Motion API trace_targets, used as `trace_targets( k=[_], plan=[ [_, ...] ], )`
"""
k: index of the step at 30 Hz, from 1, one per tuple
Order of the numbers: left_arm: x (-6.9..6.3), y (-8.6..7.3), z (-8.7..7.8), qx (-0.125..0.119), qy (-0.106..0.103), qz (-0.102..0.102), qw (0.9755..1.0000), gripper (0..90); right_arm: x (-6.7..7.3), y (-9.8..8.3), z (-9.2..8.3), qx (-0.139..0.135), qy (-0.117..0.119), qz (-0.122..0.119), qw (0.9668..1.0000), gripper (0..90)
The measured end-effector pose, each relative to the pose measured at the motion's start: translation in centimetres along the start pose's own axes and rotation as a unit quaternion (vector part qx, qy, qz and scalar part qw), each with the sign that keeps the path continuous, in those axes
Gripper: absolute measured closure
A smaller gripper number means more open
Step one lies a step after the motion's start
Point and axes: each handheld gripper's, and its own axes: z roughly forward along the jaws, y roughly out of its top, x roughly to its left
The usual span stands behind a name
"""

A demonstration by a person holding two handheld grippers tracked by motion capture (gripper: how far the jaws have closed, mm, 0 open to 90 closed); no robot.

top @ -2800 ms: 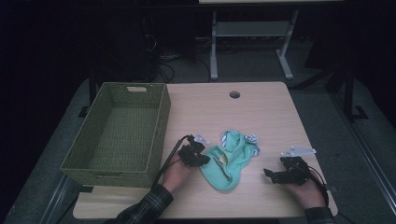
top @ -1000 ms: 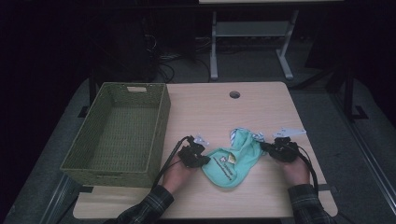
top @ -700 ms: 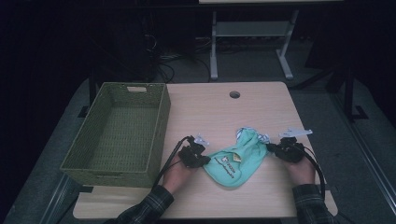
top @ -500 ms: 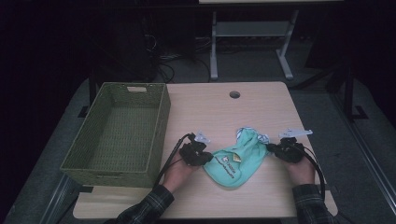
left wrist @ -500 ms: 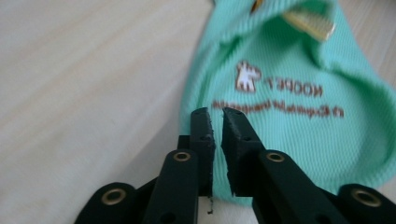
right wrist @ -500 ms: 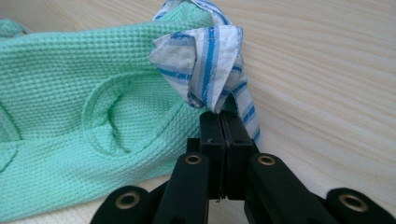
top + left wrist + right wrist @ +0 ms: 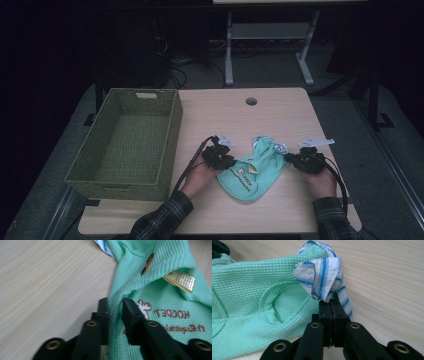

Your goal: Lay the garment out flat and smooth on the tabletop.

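Observation:
A mint-green knit garment (image 7: 248, 171) with a blue-and-white striped trim (image 7: 264, 141) lies stretched across the front of the wooden table (image 7: 240, 115). My left gripper (image 7: 228, 163) holds its left edge. In the left gripper view a fold of green cloth (image 7: 155, 292) sits between the jaws, which have just been closing on it (image 7: 115, 303). My right gripper (image 7: 292, 159) is at the garment's right end. In the right gripper view it (image 7: 329, 304) is shut on the striped trim (image 7: 322, 275).
A green woven basket (image 7: 173, 127), with nothing inside it, stands on the table's left side. A round cable hole (image 7: 251, 101) is near the far edge. Cables trail from both grippers toward the person. Dark floor and a grey stand lie beyond the table.
My left gripper has shifted a little to the right along the garment's left edge. My right gripper has stayed put, and the garment's shape is much the same.

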Motion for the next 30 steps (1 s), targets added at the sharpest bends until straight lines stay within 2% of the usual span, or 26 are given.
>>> trace_targets(
  k=[2,5,13,15,19,24,26,30],
  plan=[
    [0.0,0.0,0.1,0.006,-0.001,0.001,1.0,86.8,0.0,0.0,-0.1,-0.001,0.0,-0.002,1.0,88.2],
    [-0.1,0.0,-0.4,0.006,0.003,0.001,1.0,87.7,0.1,0.1,-0.1,-0.004,0.001,-0.005,1.0,88.2],
    [-0.2,-0.9,-2.4,-0.003,0.025,-0.008,0.9996,87.7,-0.1,0.3,0.0,-0.009,-0.004,-0.008,0.9999,88.3],
    [-0.2,-1.3,-2.8,0.002,0.039,-0.009,0.9992,87.9,-0.2,0.3,0.1,-0.008,-0.011,-0.01,0.9998,88.3],
    [0.0,-2.1,-3.1,0.009,0.037,-0.023,0.999,88.2,-0.5,0.3,0.3,-0.006,-0.011,-0.006,0.9999,88.3],
    [-0.1,-2.7,-3.2,0.017,0.038,-0.027,0.9988,88.1,-0.6,0.3,0.9,0.002,-0.019,-0.01,0.9998,88.4],
    [-0.3,-2.9,-3.1,0.017,0.028,-0.03,0.999,87.9,-0.7,0.3,0.9,0.001,-0.018,-0.007,0.9998,88.3],
    [-0.5,-2.7,-3.4,0.002,0.024,-0.031,0.9992,80.8,-0.4,0.4,0.6,-0.008,-0.014,-0.008,0.9998,76.9]
  ],
)
